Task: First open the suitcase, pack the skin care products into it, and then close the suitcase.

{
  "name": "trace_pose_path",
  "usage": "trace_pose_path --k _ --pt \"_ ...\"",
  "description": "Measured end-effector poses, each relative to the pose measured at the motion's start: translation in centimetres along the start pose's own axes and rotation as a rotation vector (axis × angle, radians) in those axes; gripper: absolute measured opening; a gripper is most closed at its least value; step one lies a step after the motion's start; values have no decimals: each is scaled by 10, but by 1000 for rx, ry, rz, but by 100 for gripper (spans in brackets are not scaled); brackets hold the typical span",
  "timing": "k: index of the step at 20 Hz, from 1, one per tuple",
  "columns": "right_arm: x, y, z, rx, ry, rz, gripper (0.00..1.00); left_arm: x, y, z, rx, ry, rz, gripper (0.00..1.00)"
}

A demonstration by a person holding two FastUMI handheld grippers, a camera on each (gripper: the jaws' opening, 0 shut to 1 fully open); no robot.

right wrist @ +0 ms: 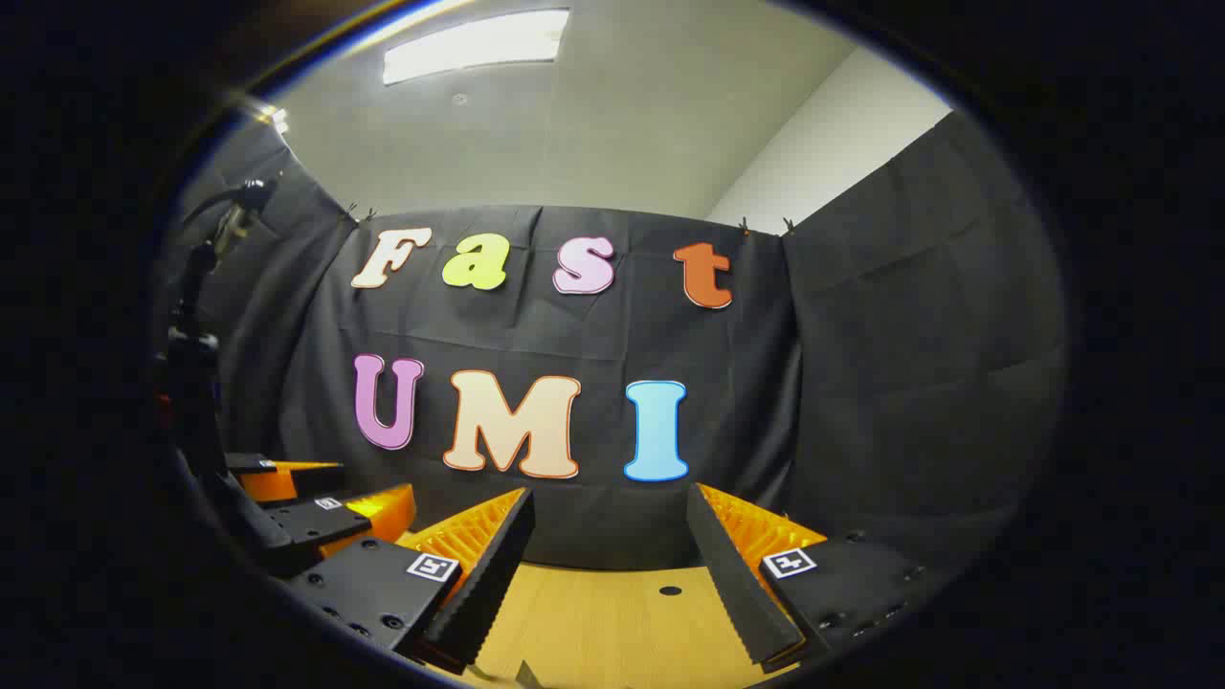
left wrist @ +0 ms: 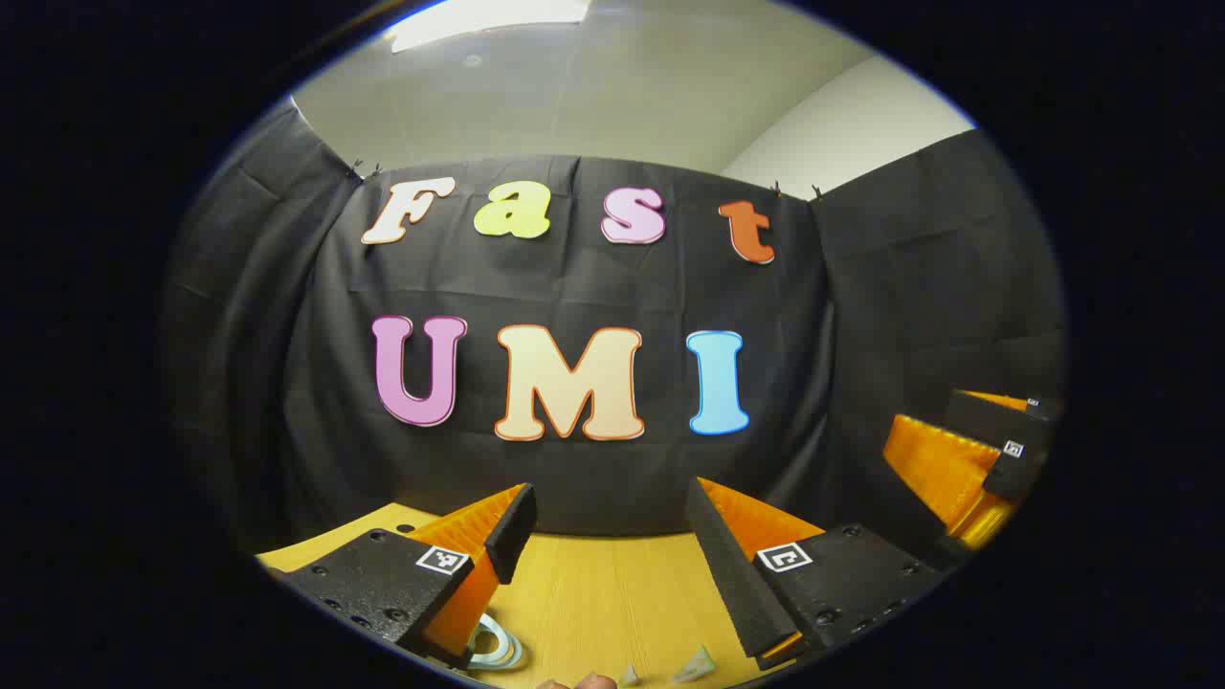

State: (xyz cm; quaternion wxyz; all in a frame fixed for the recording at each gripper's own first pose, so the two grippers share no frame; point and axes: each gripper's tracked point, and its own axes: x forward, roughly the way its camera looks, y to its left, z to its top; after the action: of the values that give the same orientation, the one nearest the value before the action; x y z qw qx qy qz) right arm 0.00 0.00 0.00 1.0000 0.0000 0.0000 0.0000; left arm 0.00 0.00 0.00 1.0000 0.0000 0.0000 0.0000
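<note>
Left gripper [left wrist: 610, 536] held wide open, empty, aimed at the wall above the table [left wrist: 593, 593]. Right gripper [right wrist: 608, 541] likewise spread, gripping nothing. Small pale items [left wrist: 694, 665] glimpsed just below left fingers, identity unclear. Suitcase location: could not tell. Risk: descending blind from this height, clipping products or colliding grippers, side by side.

Both grippers level, jaws parted

The left gripper [left wrist: 608, 536] and right gripper [right wrist: 608, 541] hold side by side, pointing forward toward the far wall, fingers spread wide with nothing between them.
</note>
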Motion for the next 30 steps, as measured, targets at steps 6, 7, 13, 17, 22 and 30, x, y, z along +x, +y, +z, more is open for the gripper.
trace_pose_path --k 6,7,13,17,22,30 --pt "9 12 -30 93 43 104 99 -10 20 -8 34 15 107 94" --pt "11 19 -33 104 51 119 99 -12 26 -13 35 21 108 94" --pt "22 49 -36 106 47 103 99 -8 74 -87 67 199 115 96" --pt "26 57 -52 82 97 75 99 -9 98 -139 58 348 110 94" --pt "27 57 -68 68 159 34 99 -16 109 -200 39 513 93 94" --pt "20 68 -87 17 231 28 99 -23 114 -272 -2 725 89 95"
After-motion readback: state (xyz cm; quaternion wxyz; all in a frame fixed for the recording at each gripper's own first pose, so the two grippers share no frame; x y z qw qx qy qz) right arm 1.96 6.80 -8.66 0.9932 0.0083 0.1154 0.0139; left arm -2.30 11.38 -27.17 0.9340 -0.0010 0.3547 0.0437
